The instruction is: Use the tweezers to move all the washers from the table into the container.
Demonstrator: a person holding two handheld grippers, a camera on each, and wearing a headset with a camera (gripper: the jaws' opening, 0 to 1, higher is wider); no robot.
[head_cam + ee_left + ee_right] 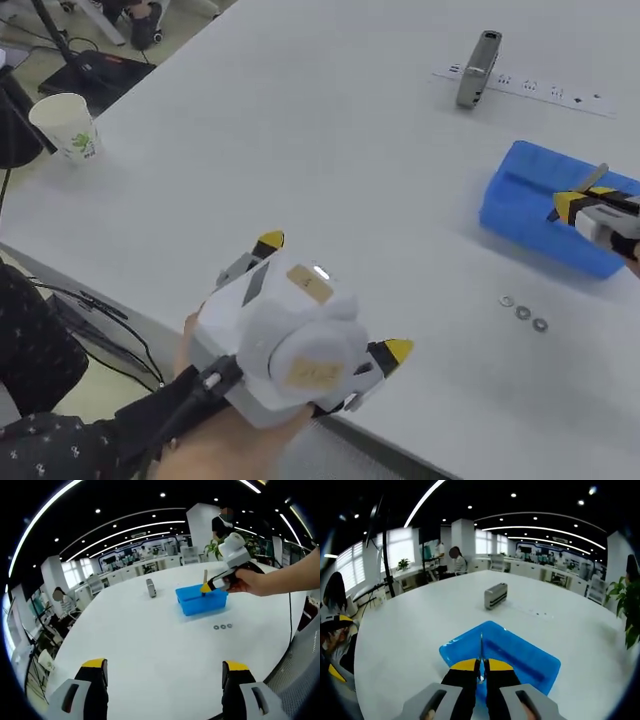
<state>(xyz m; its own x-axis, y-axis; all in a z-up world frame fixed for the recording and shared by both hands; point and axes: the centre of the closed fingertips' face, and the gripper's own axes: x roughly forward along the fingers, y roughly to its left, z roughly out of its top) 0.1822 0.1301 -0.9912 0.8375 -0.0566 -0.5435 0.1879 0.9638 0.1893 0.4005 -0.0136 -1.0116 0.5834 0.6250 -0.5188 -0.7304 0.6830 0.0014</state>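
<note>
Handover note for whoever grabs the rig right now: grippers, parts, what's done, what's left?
Left gripper: open, empty, over the near edge of the table.
Right gripper: shut on the tweezers, tips pointing over the blue container.
Three washers lie in a row on the table, near the container but clear of it.
Done: tweezers are in grip; no washer visible in the container.
Left: all three washers to go in.

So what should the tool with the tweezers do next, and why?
Probably swing the right tool, shut on the tweezers above the blue container, over and down to the three washers. They lie in a row on the table beside the container, and none looks picked up yet.
</note>
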